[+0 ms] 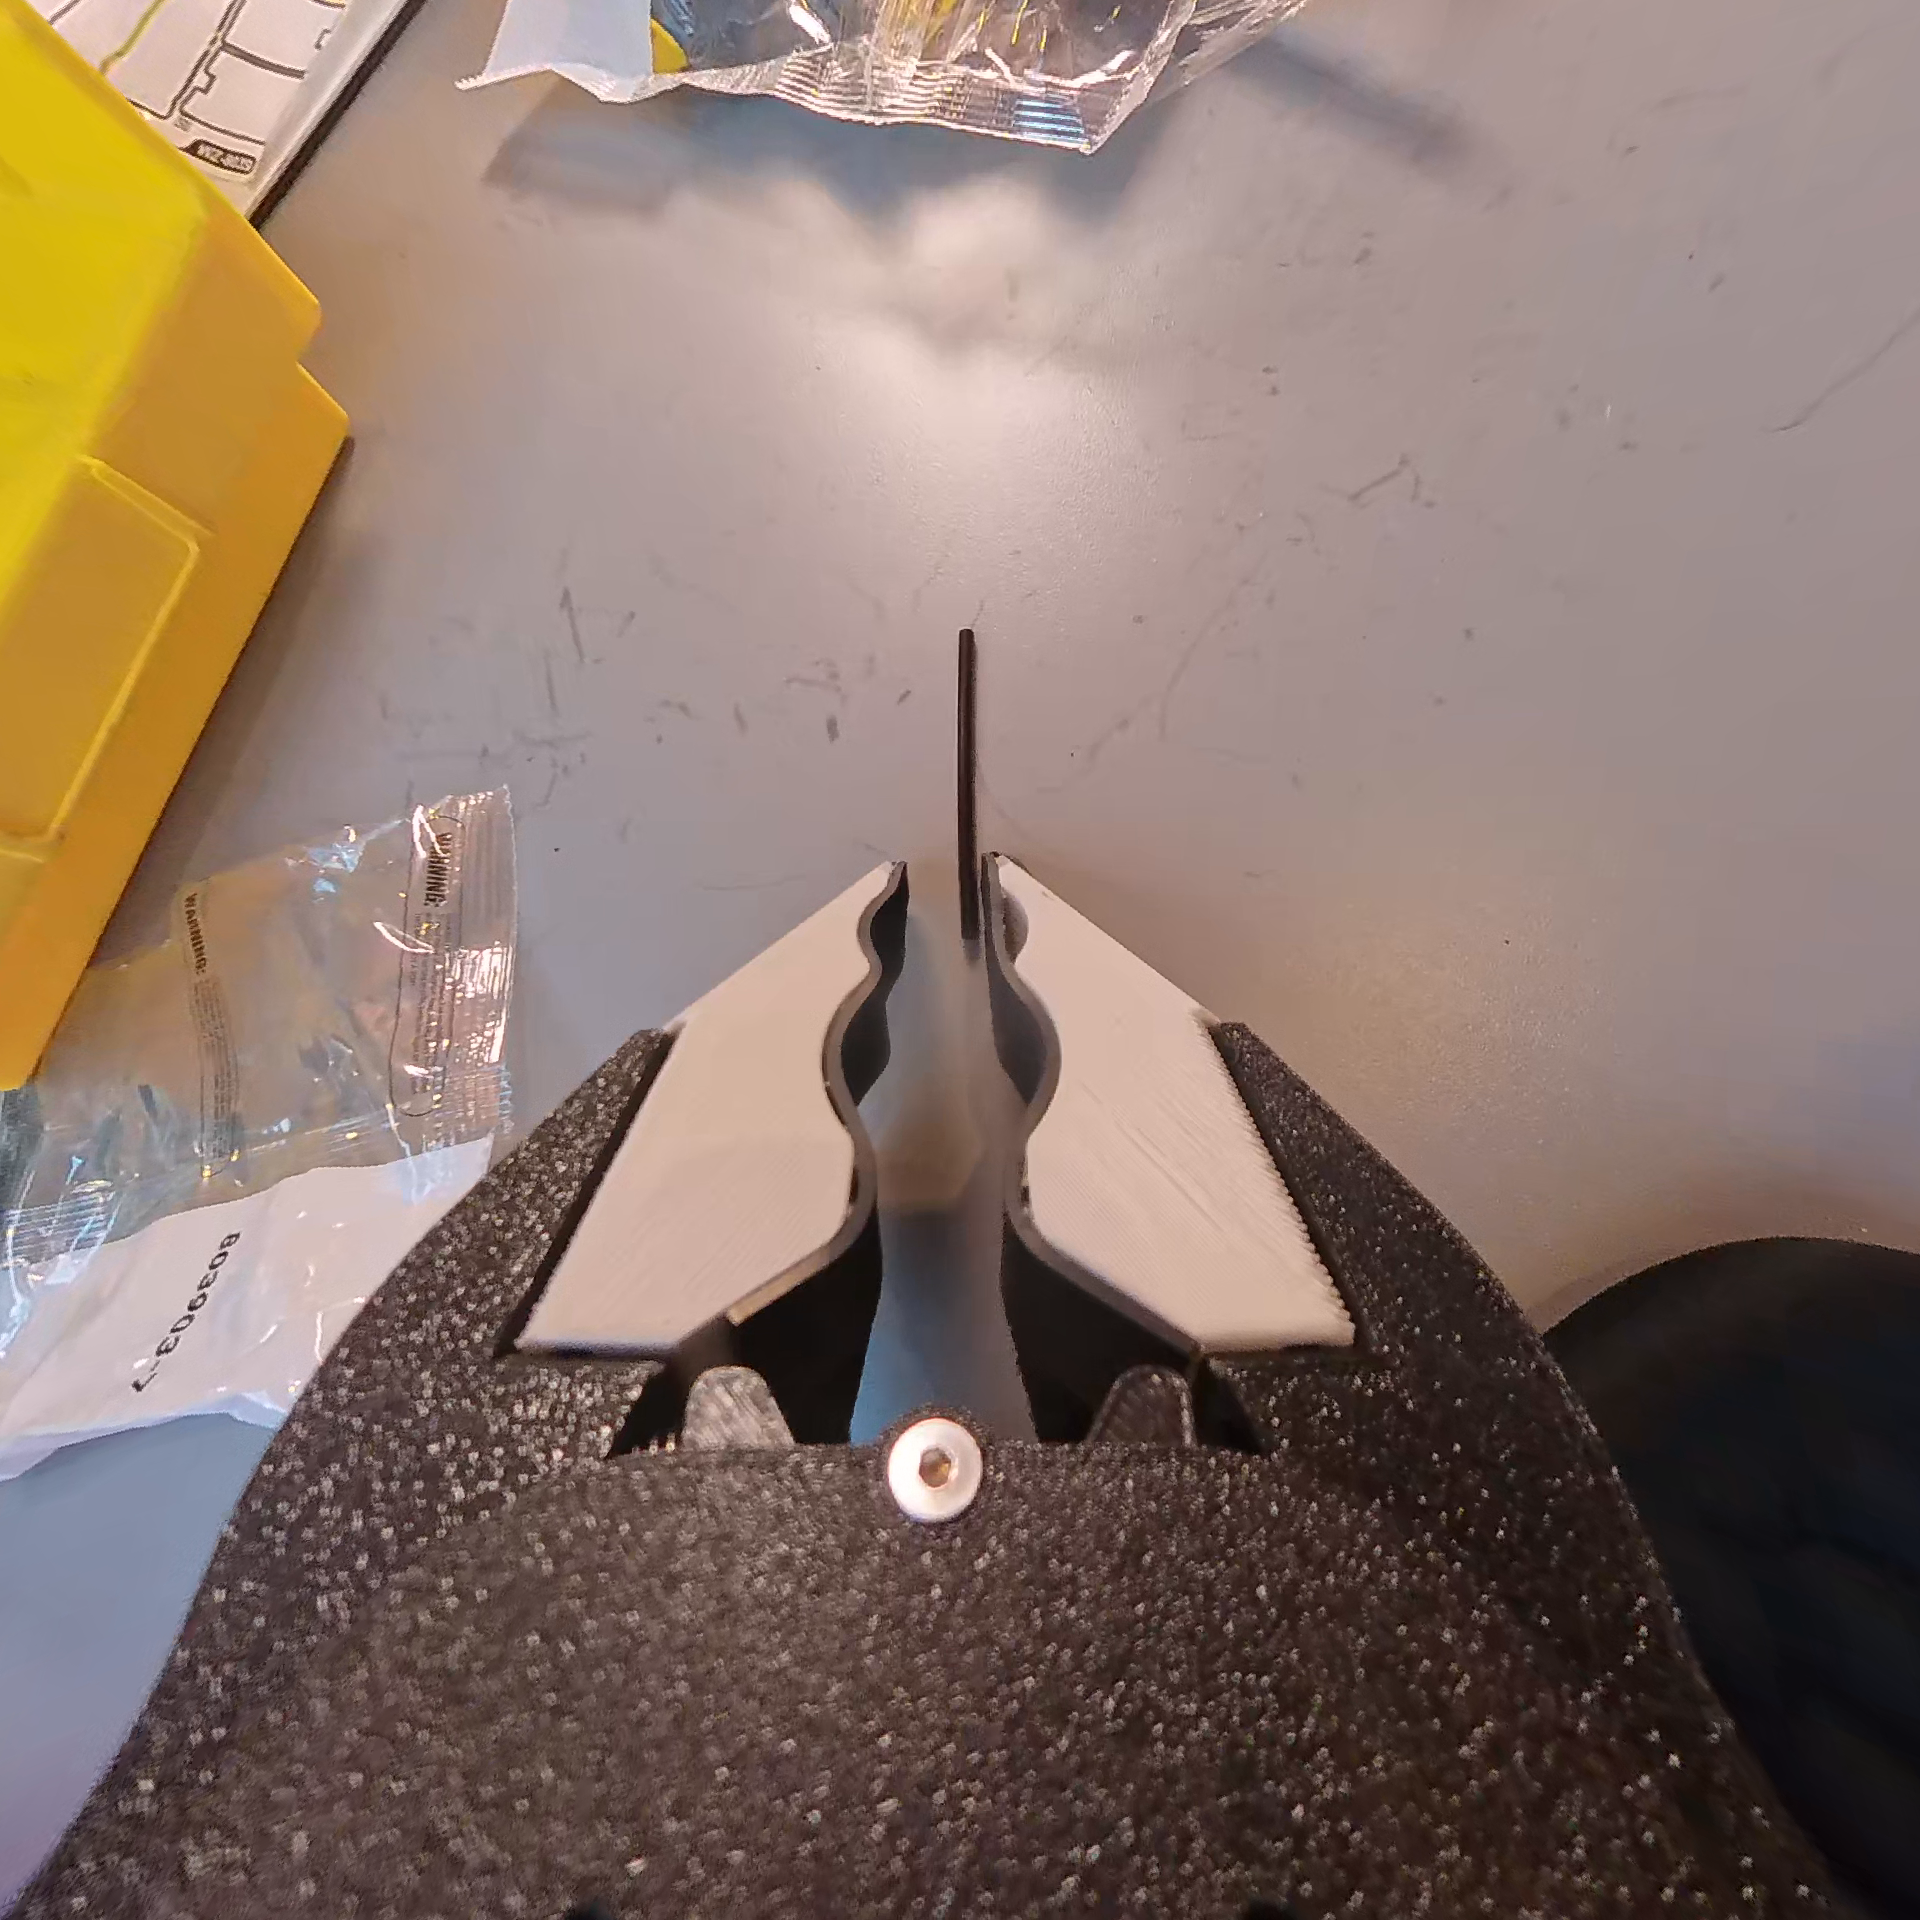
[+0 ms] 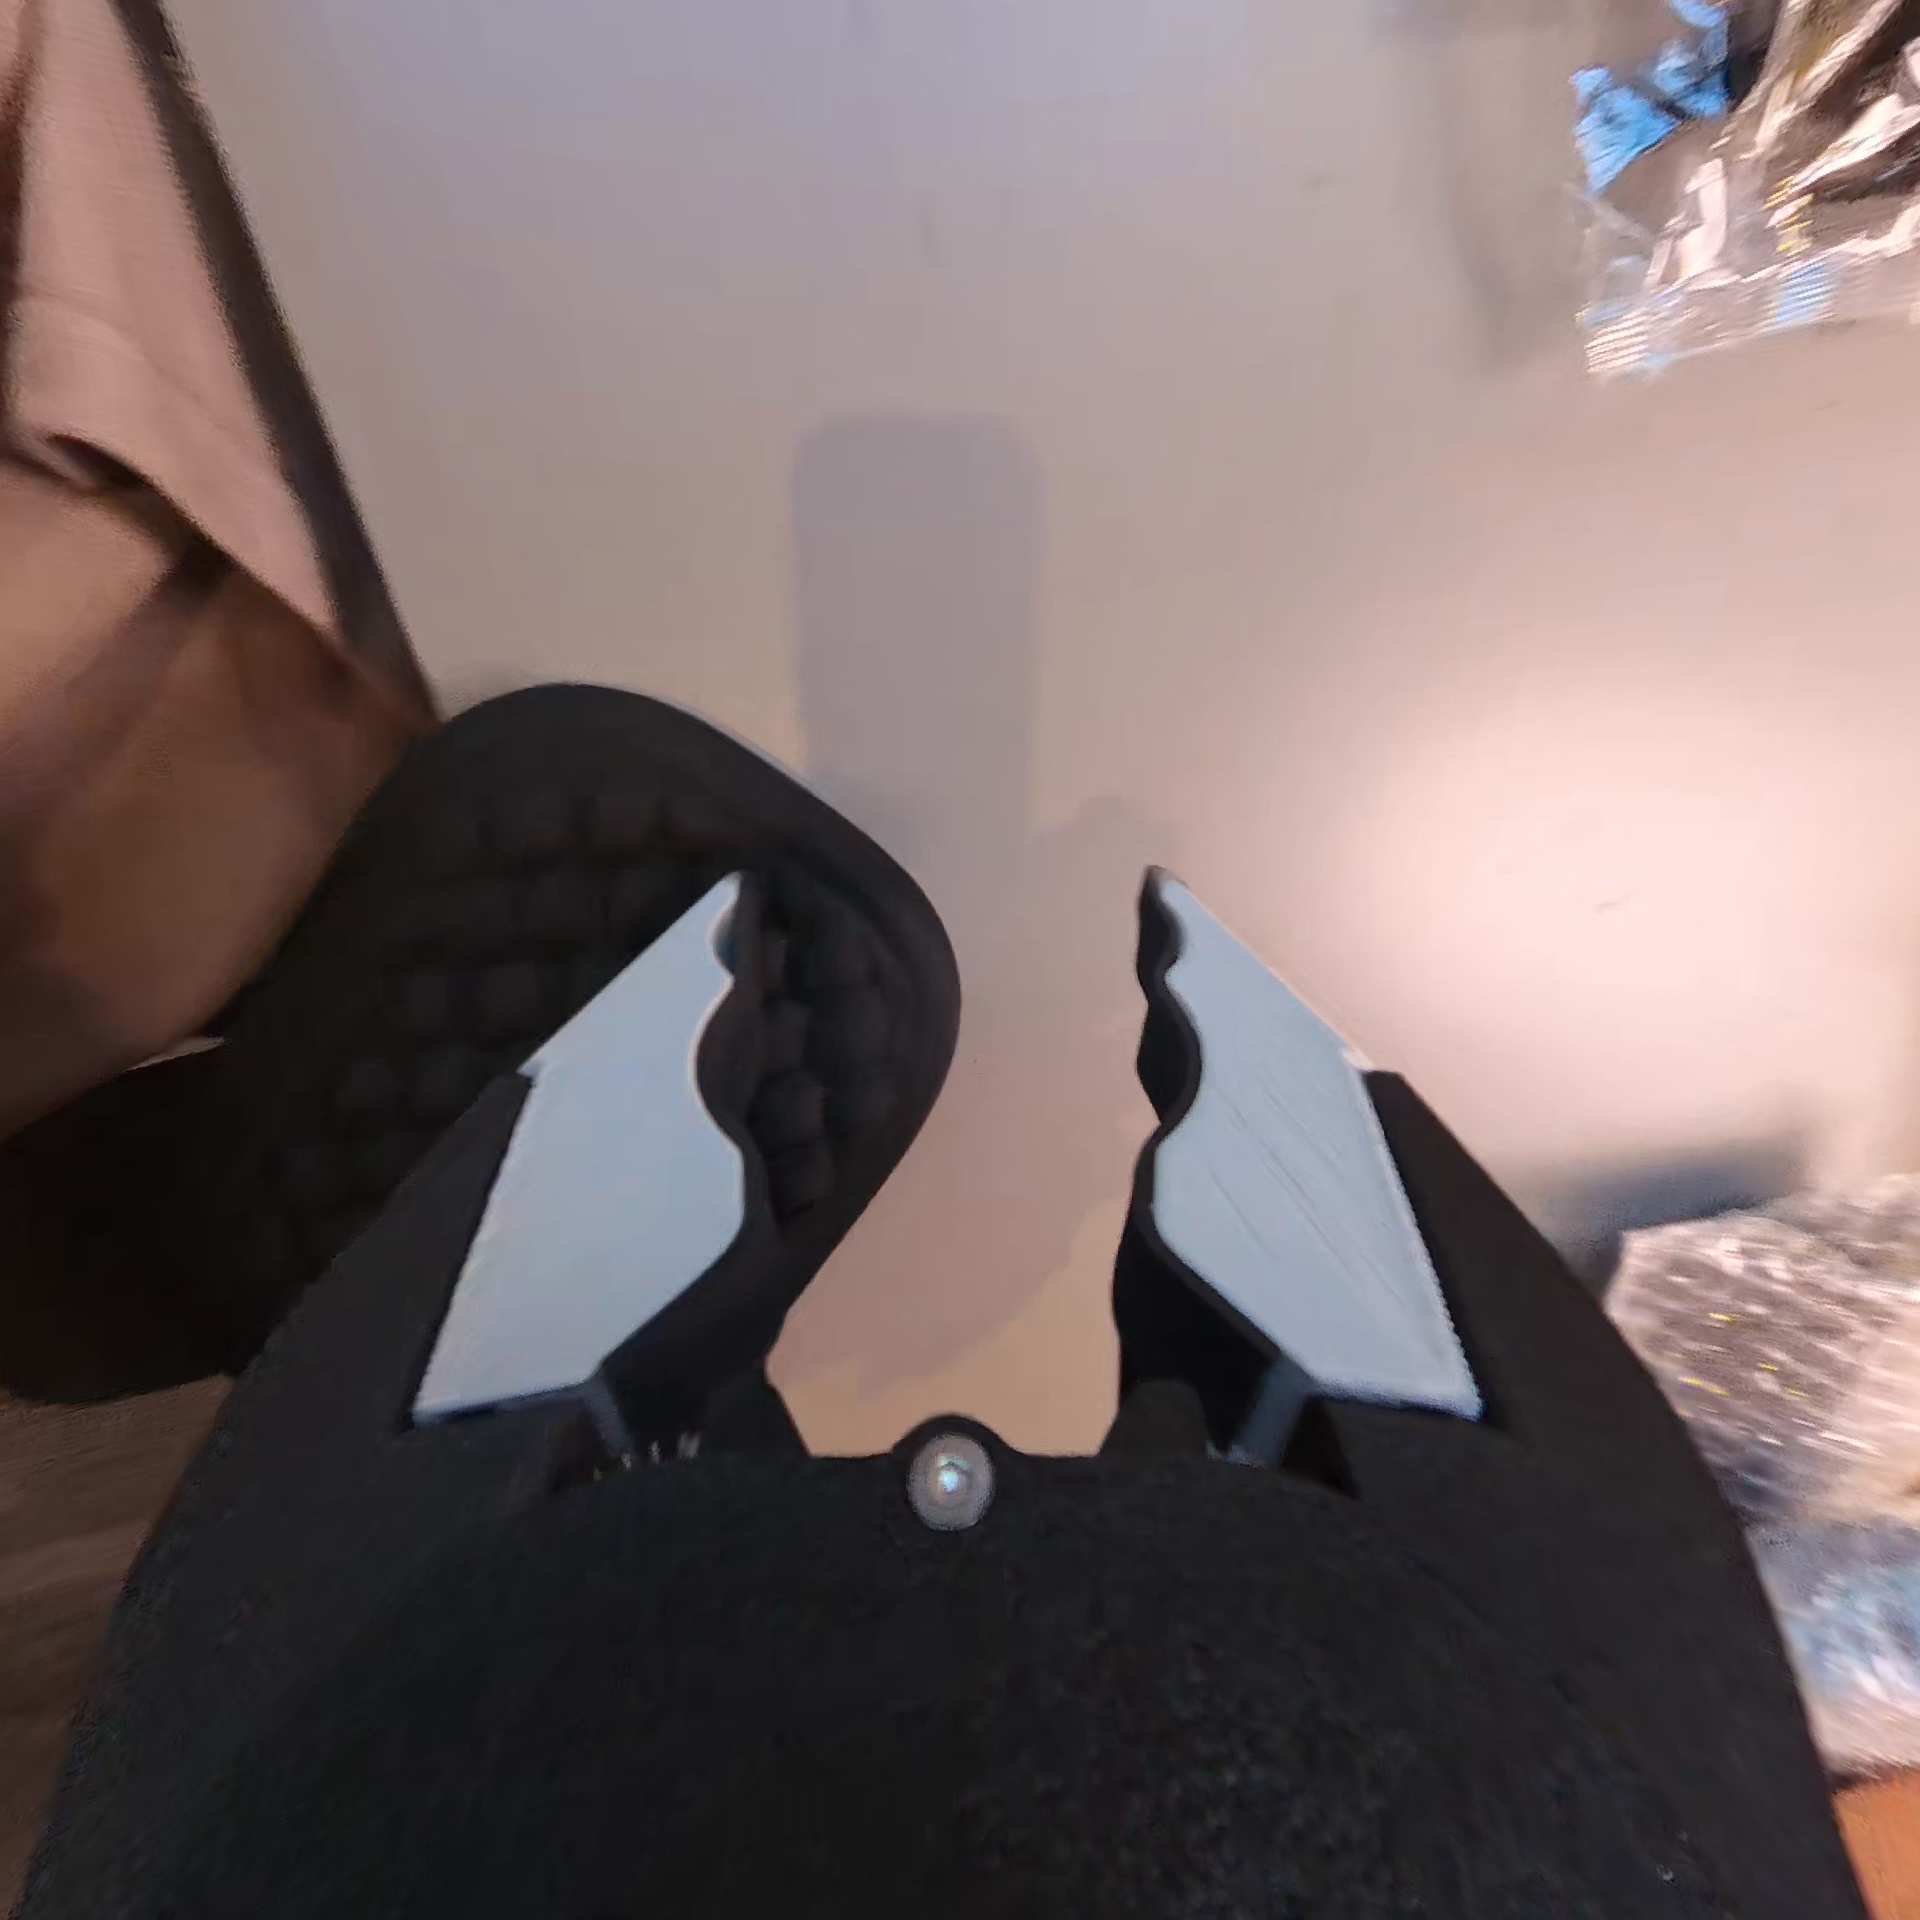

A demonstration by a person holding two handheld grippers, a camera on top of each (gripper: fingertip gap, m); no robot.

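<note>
My left gripper (image 1: 945,878) hangs over a scuffed grey tabletop (image 1: 1351,623), its jaws nearly together. A thin black rod (image 1: 964,769) sticks straight forward from between the fingertips, lying against the right finger, so it looks gripped. My right gripper (image 2: 940,883) is open and empty over a pale surface (image 2: 1351,623); the view is blurred. A black dimpled rounded object (image 2: 582,831) lies right behind its left finger (image 2: 623,1122), touching or very close to it.
A yellow plastic bin (image 1: 135,499) stands at the left, with a printed sheet (image 1: 208,73) behind it. Clear plastic bags lie at lower left (image 1: 343,997) and top centre (image 1: 935,62). Crumpled foil bags sit at upper right (image 2: 1745,177) and right (image 2: 1787,1403). A beige sleeve (image 2: 125,468) is on the left.
</note>
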